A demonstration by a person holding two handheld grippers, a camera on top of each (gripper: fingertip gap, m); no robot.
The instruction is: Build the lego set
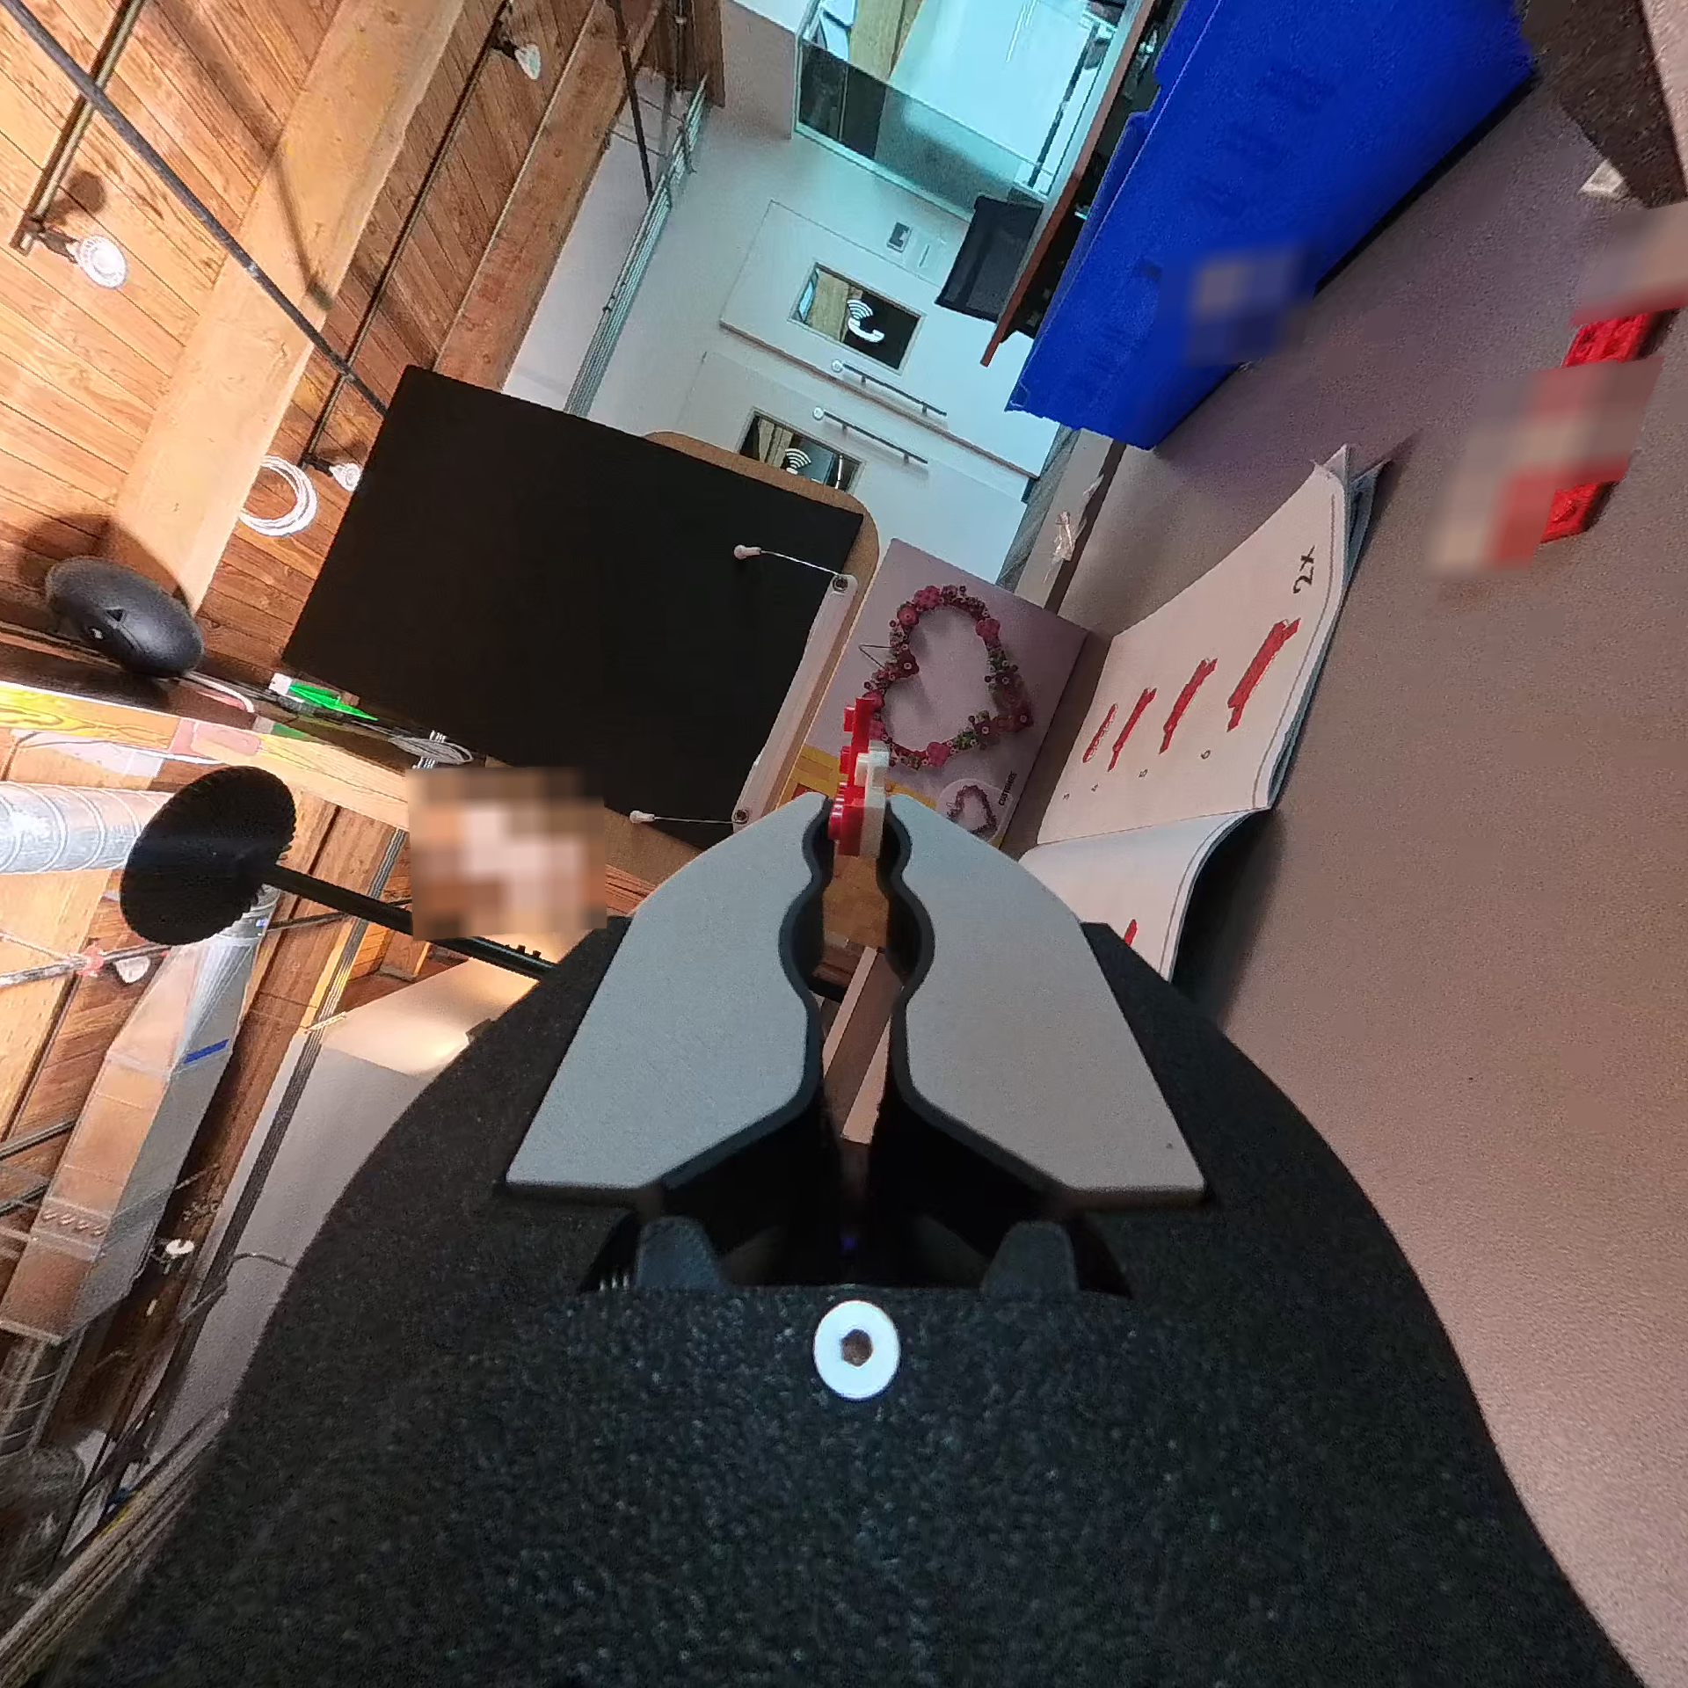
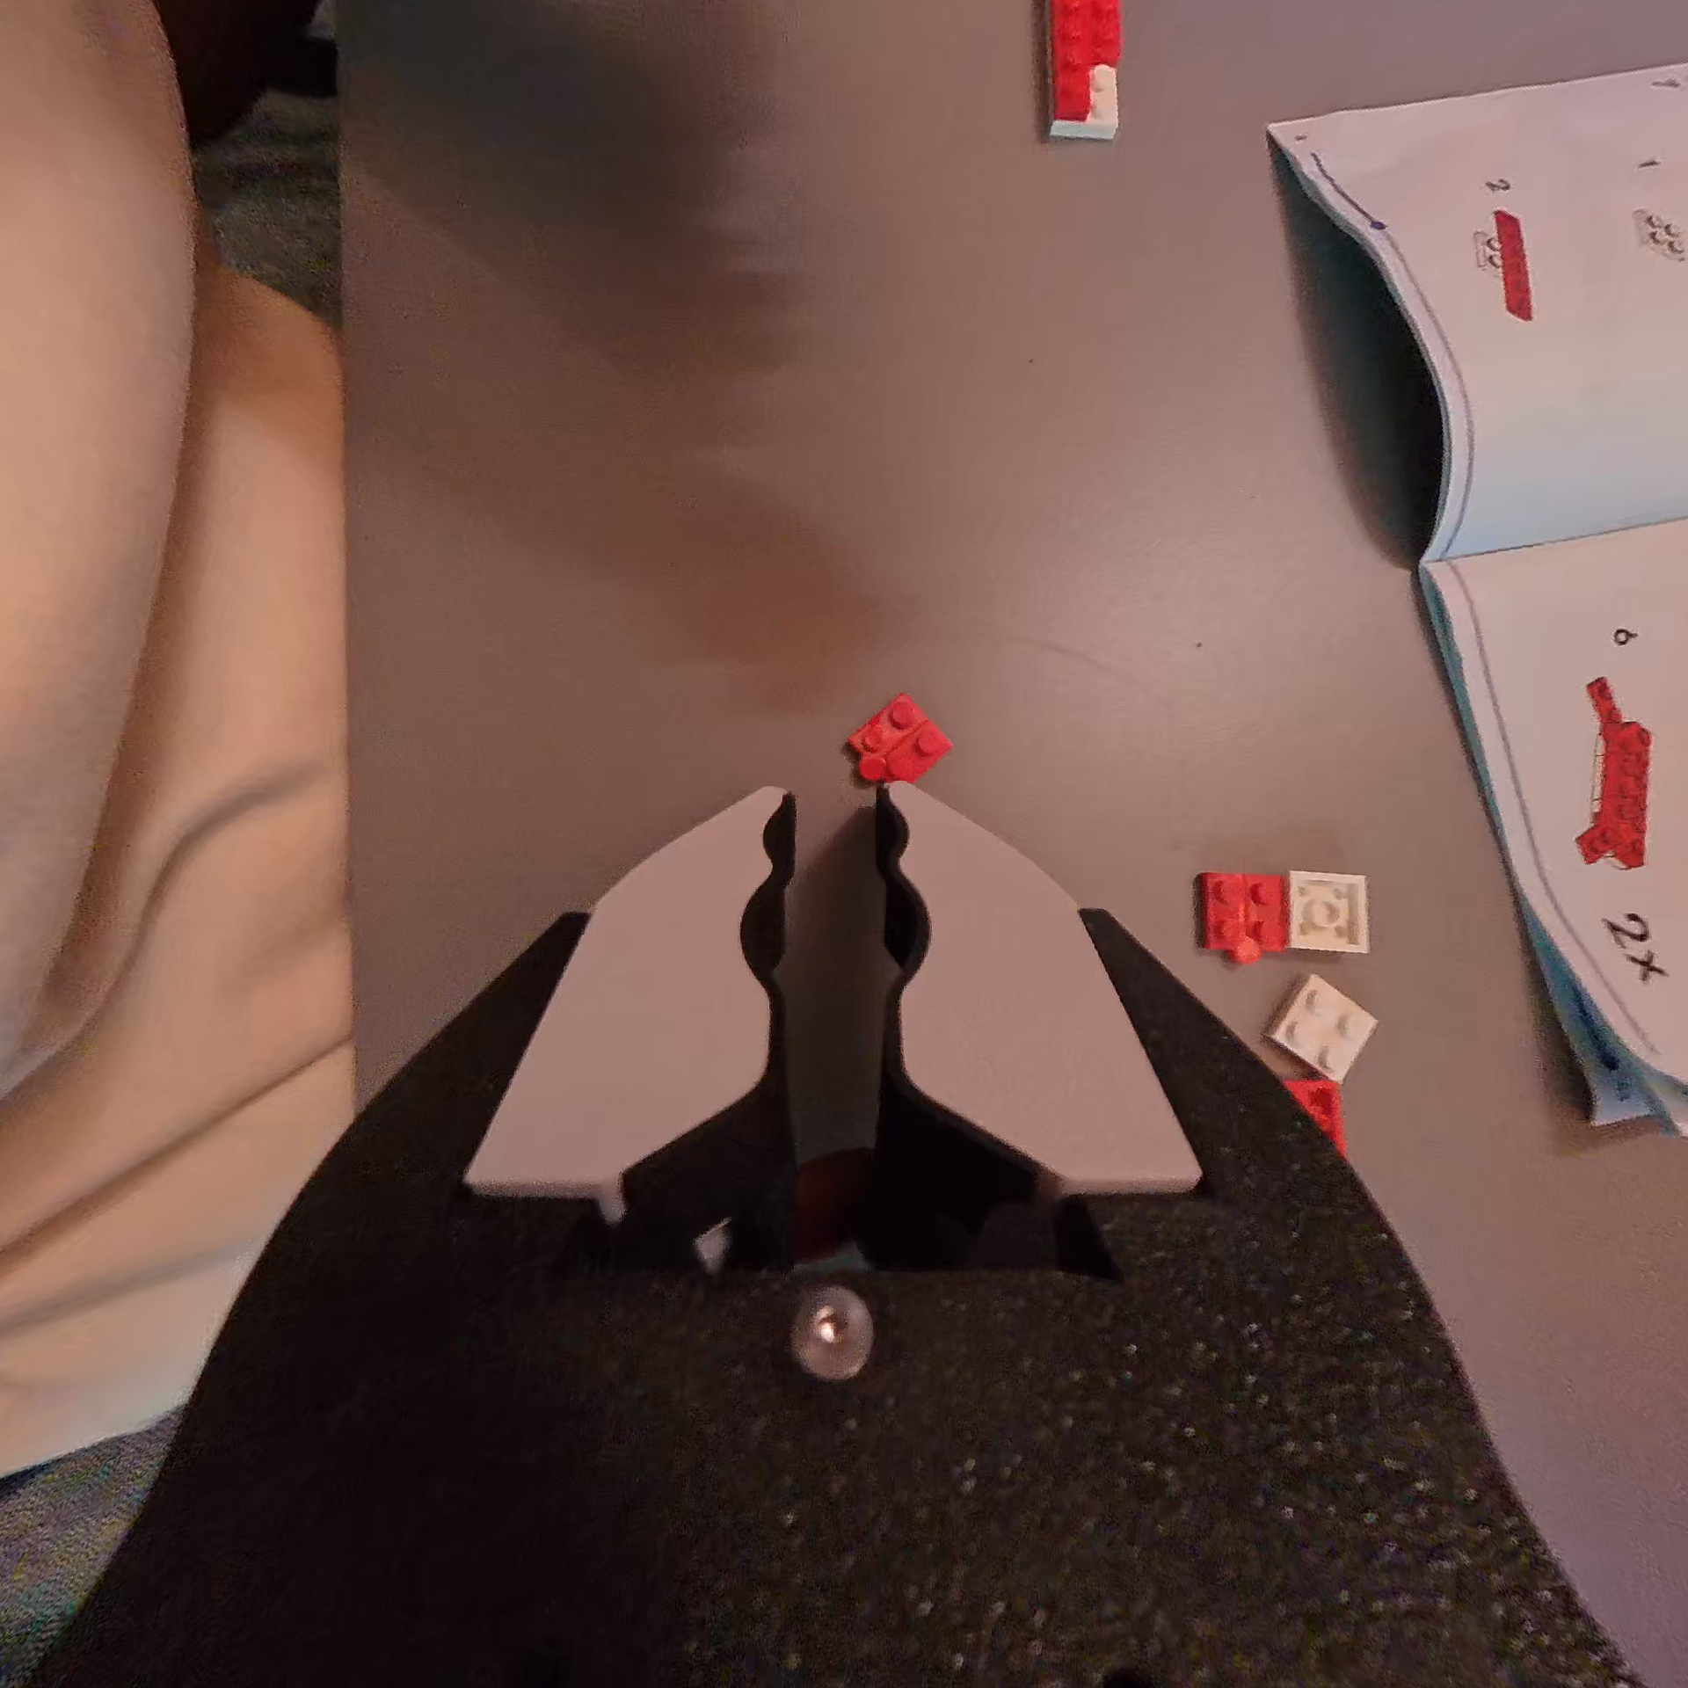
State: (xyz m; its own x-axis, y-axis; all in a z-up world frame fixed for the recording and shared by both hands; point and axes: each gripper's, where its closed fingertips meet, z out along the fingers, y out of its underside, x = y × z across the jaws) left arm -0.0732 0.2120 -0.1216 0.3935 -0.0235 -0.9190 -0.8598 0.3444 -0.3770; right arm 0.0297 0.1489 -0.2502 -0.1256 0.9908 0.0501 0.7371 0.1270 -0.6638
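My left gripper (image 1: 859,817) is clamped on a small stack of lego plates (image 1: 857,787), red against cream, pinched edge-on at the fingertips and lifted off the grey table (image 1: 1461,913), with the view rolled sideways. Past it I see the open instruction booklet (image 1: 1206,694) lying flat, the set's box (image 1: 950,685) with its heart-wreath picture propped upright beside the booklet, and a blue bin (image 1: 1260,210) farther off. My right gripper (image 2: 833,796) hangs over the table with its jaws a narrow gap apart and nothing between them; a small red plate (image 2: 900,738) lies just ahead of the tips, not touching. To its right sit a red plate (image 2: 1240,913) touching an upside-down white plate (image 2: 1327,913), another white plate (image 2: 1320,1025) near them, and a longer red build (image 2: 1083,64) at the far edge
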